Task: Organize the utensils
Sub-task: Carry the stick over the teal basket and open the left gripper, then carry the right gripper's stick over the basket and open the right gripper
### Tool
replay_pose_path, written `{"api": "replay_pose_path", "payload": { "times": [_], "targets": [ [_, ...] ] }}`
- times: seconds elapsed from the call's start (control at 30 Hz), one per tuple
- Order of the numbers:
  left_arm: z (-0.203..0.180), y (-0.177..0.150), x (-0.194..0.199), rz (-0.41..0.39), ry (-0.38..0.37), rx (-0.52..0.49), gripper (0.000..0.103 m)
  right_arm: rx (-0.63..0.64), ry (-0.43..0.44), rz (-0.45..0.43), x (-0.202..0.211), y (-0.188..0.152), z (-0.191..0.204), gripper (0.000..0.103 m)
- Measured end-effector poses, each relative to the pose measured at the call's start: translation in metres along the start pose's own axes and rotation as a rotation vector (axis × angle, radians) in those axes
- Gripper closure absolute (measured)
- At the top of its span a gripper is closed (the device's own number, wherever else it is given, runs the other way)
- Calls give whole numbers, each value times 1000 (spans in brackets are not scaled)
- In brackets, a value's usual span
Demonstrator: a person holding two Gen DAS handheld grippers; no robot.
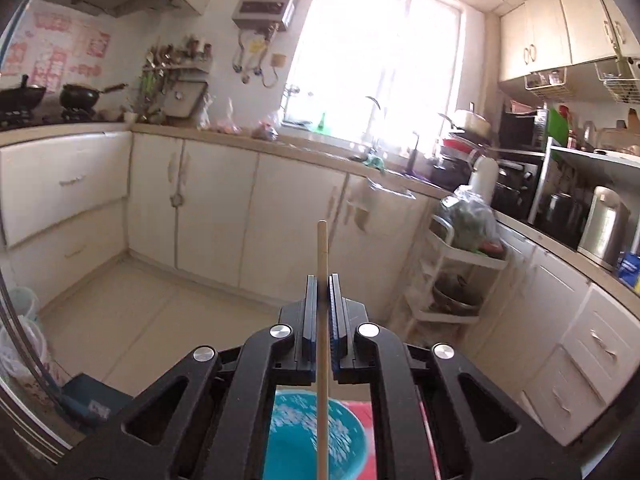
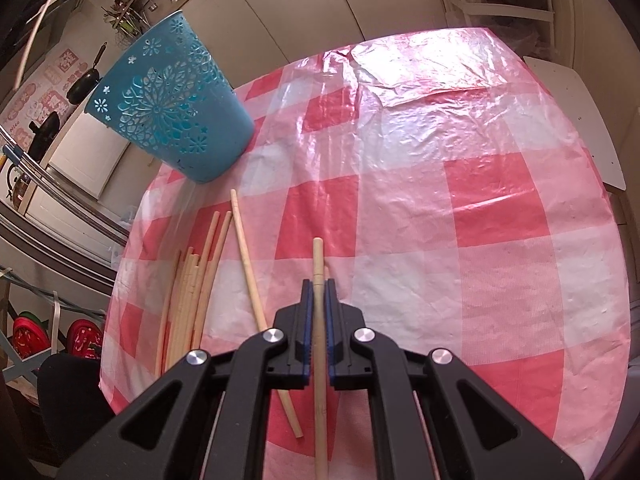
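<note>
- Left gripper [image 1: 322,280] is clamped narrowly on a single wooden chopstick [image 1: 322,320], held upright with its upper end rising above the pads and its lower end hanging down over the open mouth of the blue holder [image 1: 344,436]; that vertical hold looks chosen so the stick can go straight in.
- Right gripper [image 2: 318,284] is likewise closed tight on another chopstick [image 2: 319,344], gripped partway along with its tip sticking out ahead, over the checkered desk cover [image 2: 480,200]; whether it is lifted off the cover cannot be told.
- Blue perforated holder [image 2: 168,108] stands at the far left of the desk, close to its edge, near the sticks waiting to be sorted.
- Bundle of loose chopsticks [image 2: 188,280] lies side by side just below the holder, and one stray chopstick [image 2: 256,300] lies diagonally beside it, passing under the right gripper's left arm.
- Judging by this, the job is at an early stage: most sticks are yet to be gathered.
</note>
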State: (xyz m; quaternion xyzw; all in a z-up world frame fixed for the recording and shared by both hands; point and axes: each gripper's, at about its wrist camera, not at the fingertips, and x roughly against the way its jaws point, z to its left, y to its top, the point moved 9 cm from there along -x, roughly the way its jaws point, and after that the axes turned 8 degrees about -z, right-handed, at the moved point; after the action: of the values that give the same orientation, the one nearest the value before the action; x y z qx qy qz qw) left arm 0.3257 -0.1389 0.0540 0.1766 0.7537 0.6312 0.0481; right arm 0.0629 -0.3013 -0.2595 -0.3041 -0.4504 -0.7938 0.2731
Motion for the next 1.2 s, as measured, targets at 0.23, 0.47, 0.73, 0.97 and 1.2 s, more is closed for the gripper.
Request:
{"api": "replay_pose_path", "payload": {
  "times": [0.23,0.47,0.73,0.97,1.2],
  "targets": [
    [18,-46,-52,37,109,-34,98,64,-33,0,2,2,2,97],
    [19,-109,-45,149,126,-149,98,97,-50,7,1,4,4,97],
    [39,-134,8,218,96,-174,68,187,-102,9,-2,4,10,97],
    [89,-133,68,217,106,-69,52,259,-169,-7,-1,2,16,97],
    [139,-174,88,308,144,48,47,90,-52,-32,17,2,11,97]
  ]
}}
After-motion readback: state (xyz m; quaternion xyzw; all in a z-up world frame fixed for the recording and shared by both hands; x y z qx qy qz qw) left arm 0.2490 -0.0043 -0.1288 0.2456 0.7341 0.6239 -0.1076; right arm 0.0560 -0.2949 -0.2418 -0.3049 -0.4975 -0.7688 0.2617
